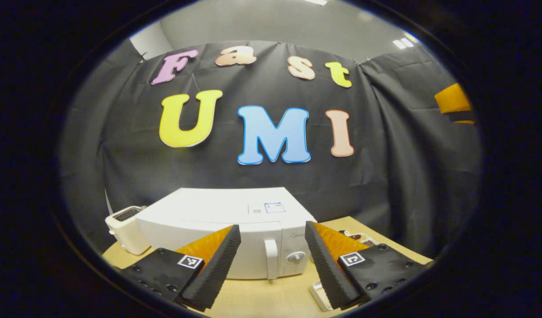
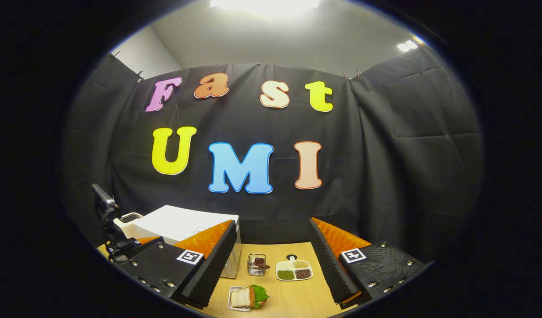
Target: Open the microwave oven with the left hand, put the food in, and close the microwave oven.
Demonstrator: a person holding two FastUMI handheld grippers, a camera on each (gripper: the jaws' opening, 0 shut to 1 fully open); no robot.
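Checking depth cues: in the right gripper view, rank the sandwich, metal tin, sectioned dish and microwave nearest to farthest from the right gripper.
From the right gripper:
1. sandwich, low centre, between the fingers.
2. metal tin and sectioned dish, mid-table side by side: too close to call.
3. microwave, back left, partly behind a finger.

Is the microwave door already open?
No, in the left gripper view the microwave door sits flush, its handle untouched.
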